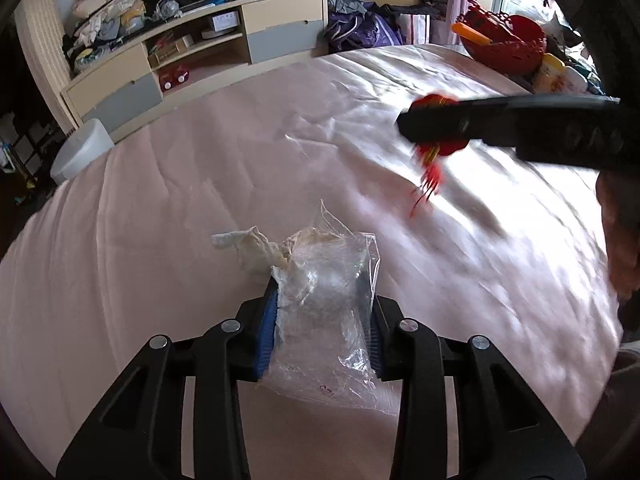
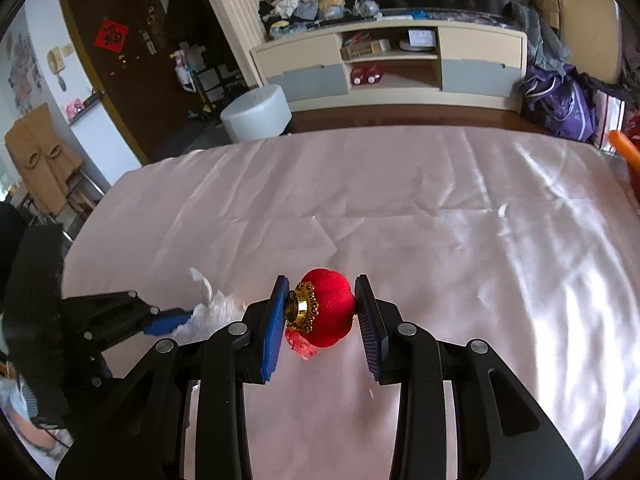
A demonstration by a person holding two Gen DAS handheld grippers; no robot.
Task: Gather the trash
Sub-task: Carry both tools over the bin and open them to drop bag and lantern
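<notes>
In the left wrist view a clear plastic bag (image 1: 324, 320) with crumpled white tissue (image 1: 256, 248) poking out of it lies on the pink cloth (image 1: 160, 220). My left gripper (image 1: 323, 300) is shut on the bag, blue pads against both sides. To the upper right, my right gripper (image 1: 436, 124) holds a small red lantern ornament (image 1: 436, 102) above the cloth, its tassel (image 1: 426, 184) blurred and hanging. In the right wrist view my right gripper (image 2: 322, 286) is shut on the red lantern (image 2: 332, 312), one pad on its gold cap (image 2: 300, 306). The left gripper (image 2: 168, 320) and tissue (image 2: 216, 304) show at the left.
A red basket (image 1: 504, 40) and a yellow bottle (image 1: 548, 74) stand at the cloth's far right corner. Beyond the far edge are a low cabinet (image 2: 392, 64), a white round stool (image 2: 256, 112) and purple bags (image 2: 560, 100). A hand (image 1: 620, 240) shows at the right.
</notes>
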